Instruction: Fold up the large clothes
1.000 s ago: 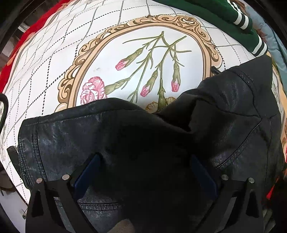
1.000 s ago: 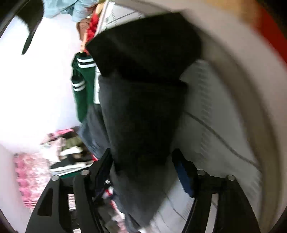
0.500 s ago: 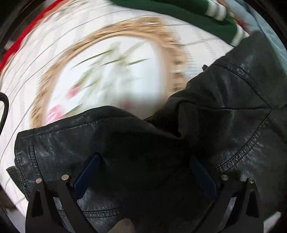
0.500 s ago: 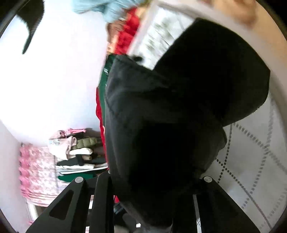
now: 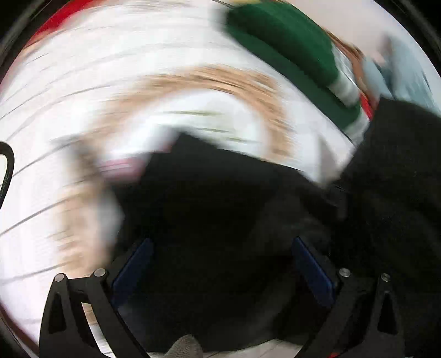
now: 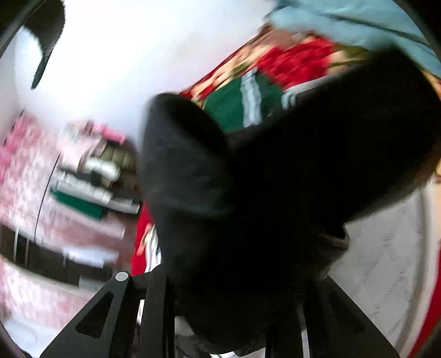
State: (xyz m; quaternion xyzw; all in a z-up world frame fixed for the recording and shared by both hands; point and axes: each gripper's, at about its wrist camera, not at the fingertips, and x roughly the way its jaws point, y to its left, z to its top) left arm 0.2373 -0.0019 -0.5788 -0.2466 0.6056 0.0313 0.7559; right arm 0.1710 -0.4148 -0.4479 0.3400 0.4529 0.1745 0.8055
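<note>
A black leather jacket (image 5: 220,206) fills the lower half of the left wrist view, lying on a white quilted cover (image 5: 96,82) with a tan floral frame. My left gripper (image 5: 220,256) stands wide, its blue pads (image 5: 132,264) apart, with jacket cloth lying between them. In the right wrist view the jacket (image 6: 275,192) hangs bunched and lifted. My right gripper (image 6: 237,297) is shut on it, fingers close together under the cloth. Both views are motion-blurred.
A green garment with white stripes (image 5: 289,55) lies at the far right of the cover, also in the right wrist view (image 6: 242,104). Pale blue cloth (image 6: 344,22) and red bedding (image 6: 297,60) lie beyond. A stack of folded clothes (image 6: 96,176) sits left.
The right gripper closed on the jacket and lifted it, swinging the view toward the room. The left view swept sideways; the jacket bunched and drew rightward across the cover.
</note>
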